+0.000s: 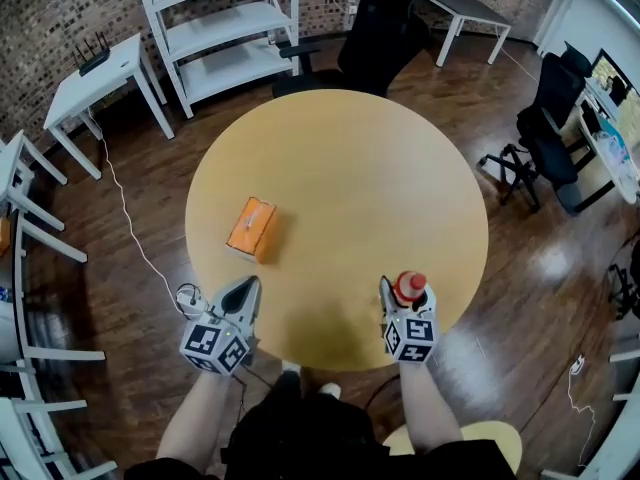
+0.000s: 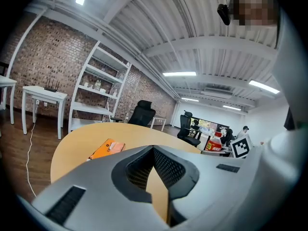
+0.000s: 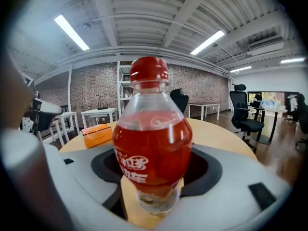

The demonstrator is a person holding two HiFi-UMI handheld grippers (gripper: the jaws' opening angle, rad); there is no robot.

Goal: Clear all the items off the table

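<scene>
On the round wooden table [image 1: 340,168] lies an orange box [image 1: 252,228], left of centre; it also shows in the left gripper view [image 2: 107,148] and the right gripper view [image 3: 97,134]. My right gripper [image 1: 405,293] is over the table's near edge, shut on a clear bottle of red drink with a red cap [image 1: 410,286]. In the right gripper view the bottle [image 3: 151,138] stands upright between the jaws of that gripper [image 3: 154,170]. My left gripper [image 1: 246,290] is shut and empty at the near left edge, its jaws meeting [image 2: 154,150] short of the box.
A black office chair [image 1: 375,28] stands at the table's far side, with a white shelf unit [image 1: 225,28] and a white side table [image 1: 100,78] beyond. More black chairs [image 1: 545,133] are to the right. A white cable [image 1: 130,228] runs along the floor at the left.
</scene>
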